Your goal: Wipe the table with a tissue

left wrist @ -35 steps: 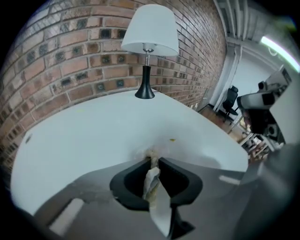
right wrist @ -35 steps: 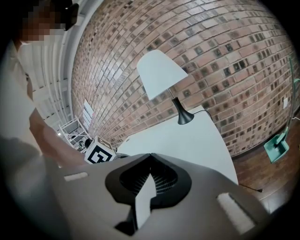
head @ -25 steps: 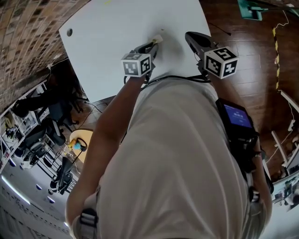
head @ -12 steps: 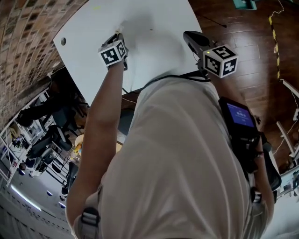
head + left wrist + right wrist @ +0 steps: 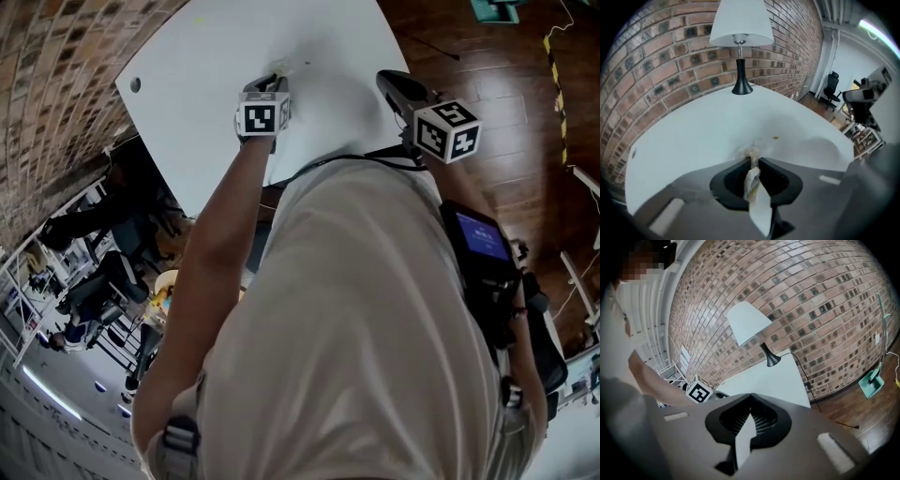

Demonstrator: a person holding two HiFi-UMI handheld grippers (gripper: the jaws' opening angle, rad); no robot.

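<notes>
white table [image 5: 206, 56] ran out from the brick wall [image 5: 56, 56]; open top all round the left gripper [image 5: 753, 158], wooden floor [image 5: 506, 66] off its right edge. table lamp [image 5: 740, 42] stood at the far edge by the wall. right gripper [image 5: 750, 397] over the near right edge, jaws together, nothing between. left gripper clamped on tissue [image 5: 751, 180]: crumpled, white, tip stained yellow-brown and pressed on mid-table. yellow speck [image 5: 775, 138] just beyond it.

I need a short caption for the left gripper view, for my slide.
Left gripper shut on a crumpled tissue, pressing it onto the white table near a lamp.
</notes>
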